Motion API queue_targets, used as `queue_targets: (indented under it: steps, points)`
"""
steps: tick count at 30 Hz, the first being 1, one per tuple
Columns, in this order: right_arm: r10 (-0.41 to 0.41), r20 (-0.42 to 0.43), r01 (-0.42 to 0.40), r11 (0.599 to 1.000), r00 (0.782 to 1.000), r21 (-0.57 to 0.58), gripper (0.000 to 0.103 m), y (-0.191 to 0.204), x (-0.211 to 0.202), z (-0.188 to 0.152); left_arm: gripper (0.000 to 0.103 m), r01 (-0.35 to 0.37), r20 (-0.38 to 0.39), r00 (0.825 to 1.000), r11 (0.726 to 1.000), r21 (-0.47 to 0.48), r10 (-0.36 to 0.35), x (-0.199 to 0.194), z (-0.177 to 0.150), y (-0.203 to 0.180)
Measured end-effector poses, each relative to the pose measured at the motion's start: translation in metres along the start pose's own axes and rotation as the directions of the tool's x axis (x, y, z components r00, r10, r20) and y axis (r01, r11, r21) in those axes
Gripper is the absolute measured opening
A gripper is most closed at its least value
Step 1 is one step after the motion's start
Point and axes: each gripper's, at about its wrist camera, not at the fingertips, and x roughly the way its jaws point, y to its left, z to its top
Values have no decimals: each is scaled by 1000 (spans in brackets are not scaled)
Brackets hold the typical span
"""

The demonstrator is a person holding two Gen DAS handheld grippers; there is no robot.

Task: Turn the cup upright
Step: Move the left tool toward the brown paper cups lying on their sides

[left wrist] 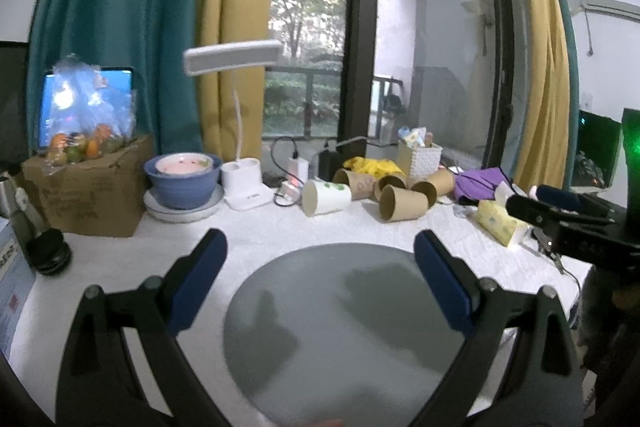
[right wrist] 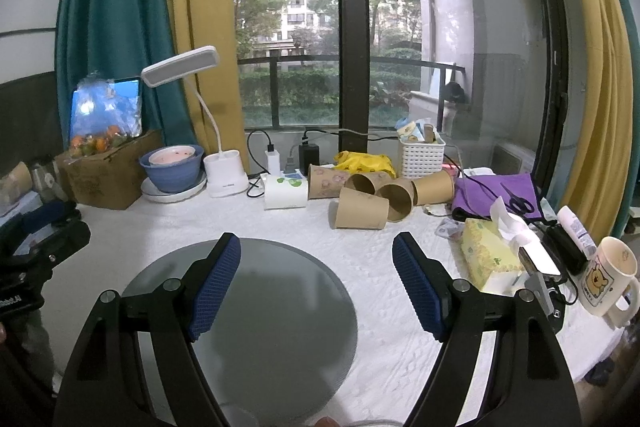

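Note:
Several brown paper cups [left wrist: 402, 202] [right wrist: 362, 213] lie on their sides in a cluster at the back of the white table, next to a white cup with green spots [left wrist: 326, 197] [right wrist: 285, 191], also on its side. My left gripper [left wrist: 320, 247] is open and empty above a round grey mat [left wrist: 344, 339]. My right gripper [right wrist: 317, 251] is open and empty, over the mat's right edge [right wrist: 248, 327]. Both grippers are well short of the cups. The right gripper also shows at the right edge of the left wrist view [left wrist: 524, 205].
A blue bowl [left wrist: 182, 179] [right wrist: 172, 167], a white desk lamp [left wrist: 242, 187] [right wrist: 224, 175], a cardboard box with fruit [left wrist: 88, 187], chargers and cables, a white basket [right wrist: 422, 155], purple cloth [right wrist: 496, 191], a tissue pack [right wrist: 488, 251] and a mug [right wrist: 610, 277] ring the table.

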Motion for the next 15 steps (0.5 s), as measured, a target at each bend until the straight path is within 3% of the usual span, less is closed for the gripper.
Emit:
queue_targets:
  steps: [6, 15]
  points:
    - [-27, -25, 28, 999, 999, 22, 81, -26, 21, 9, 96, 58, -73, 996, 998, 14, -57, 35, 8, -13]
    - [-79, -66, 84, 993, 995, 84, 81, -79, 71, 13, 96, 144, -202, 971, 988, 58, -130, 108, 24, -51]
